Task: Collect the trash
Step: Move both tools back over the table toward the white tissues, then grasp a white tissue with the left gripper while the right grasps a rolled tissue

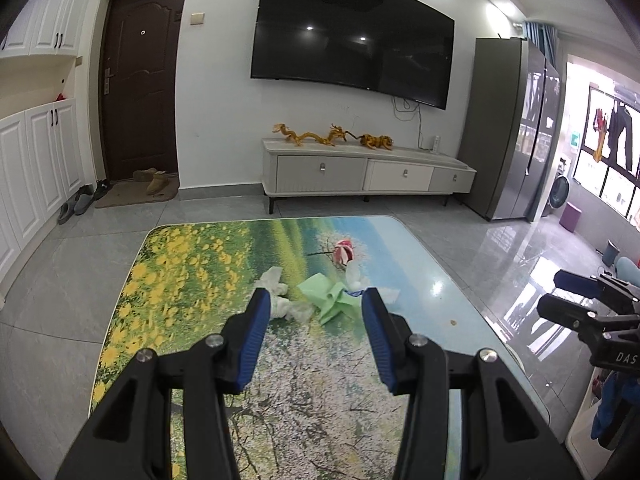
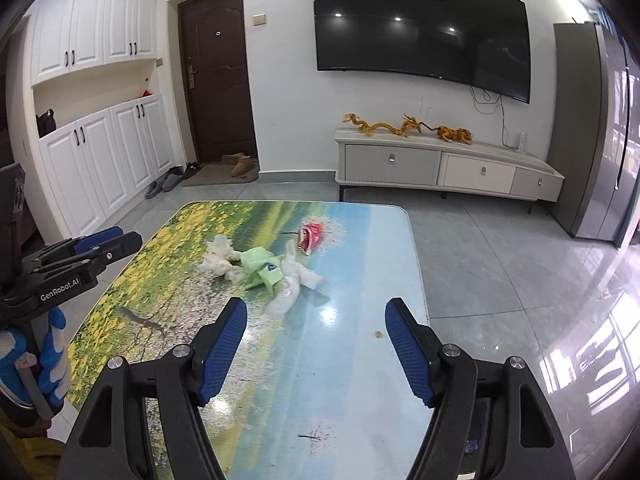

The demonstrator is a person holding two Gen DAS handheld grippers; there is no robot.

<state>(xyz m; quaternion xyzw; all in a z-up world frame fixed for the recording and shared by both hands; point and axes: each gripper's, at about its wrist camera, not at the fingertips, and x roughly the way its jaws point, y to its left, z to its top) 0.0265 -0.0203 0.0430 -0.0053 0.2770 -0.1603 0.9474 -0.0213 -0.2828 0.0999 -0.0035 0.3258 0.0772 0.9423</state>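
Trash lies in a loose pile mid-table: crumpled white tissues [image 1: 276, 286] [image 2: 218, 258], a green wrapper [image 1: 330, 296] [image 2: 260, 268], more white tissue [image 1: 356, 276] [image 2: 294, 286] and a red-pink wrapper [image 1: 344, 251] [image 2: 311, 235] farther back. My left gripper [image 1: 316, 300] is open and empty, held just short of the pile; it also shows in the right wrist view [image 2: 112, 240]. My right gripper [image 2: 316, 310] is open and empty, nearer than the pile and to its right; it also shows in the left wrist view [image 1: 556, 292].
The table [image 2: 360, 360] has a printed landscape top and a small crumb [image 2: 378, 334] near its right edge. Grey tiled floor surrounds it. A TV cabinet [image 2: 440, 168], a fridge [image 2: 592, 128], white cupboards [image 2: 100, 152] and a door with shoes stand beyond.
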